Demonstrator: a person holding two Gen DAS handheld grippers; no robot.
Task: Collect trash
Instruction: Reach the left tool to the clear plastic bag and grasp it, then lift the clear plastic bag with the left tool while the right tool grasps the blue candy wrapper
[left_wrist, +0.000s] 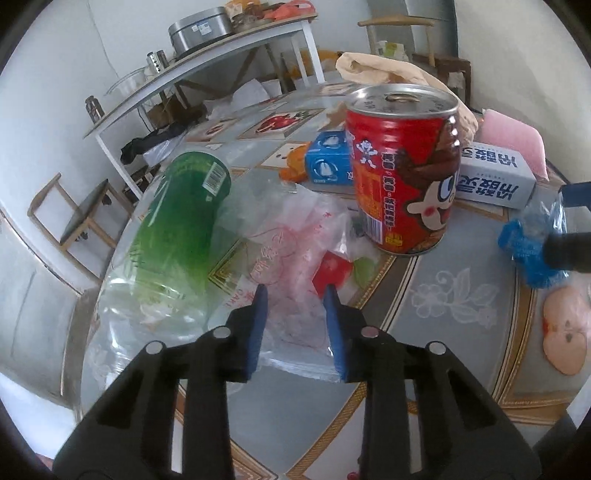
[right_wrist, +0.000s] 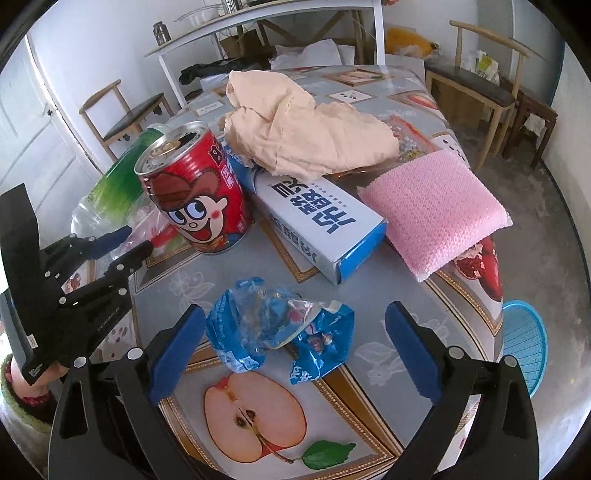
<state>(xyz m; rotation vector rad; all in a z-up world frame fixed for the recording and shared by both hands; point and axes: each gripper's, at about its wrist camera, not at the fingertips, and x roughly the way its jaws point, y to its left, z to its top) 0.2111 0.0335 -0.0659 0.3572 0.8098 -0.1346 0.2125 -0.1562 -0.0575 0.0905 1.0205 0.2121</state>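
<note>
We saw a big table (right_wrist: 424, 325) with a fruit-picture cloth, and it had lots of stuff on it. The biggest thing was a peach cloth (right_wrist: 306, 125) lying bunched up at the back. Next to it sat a pink sponge pad (right_wrist: 439, 206) and a long blue and white box (right_wrist: 314, 218). A clear plastic bag (left_wrist: 295, 258) with red print lay flat, and a green cup (left_wrist: 181, 221) lay tipped over on its side just beside it. A red drink can (right_wrist: 195, 195) with a cartoon face stood up straight. Closest to us lay a crumpled blue wrapper (right_wrist: 277, 332). A small blue box (left_wrist: 328, 158) sat behind the can.

We thought the job had hardly begun. All the trash we could see was on the table, and nothing was in a bin. A blue basket (right_wrist: 524, 343) sat on the floor past the table edge, and it might have been for the trash.

Our right gripper (right_wrist: 291, 347) was wide open, with one finger on each side of the blue wrapper. It held nothing. Our left gripper (left_wrist: 295, 295) was partly open over the clear plastic bag. We could not tell if its tips touched the bag, but it did not pinch it.
</note>
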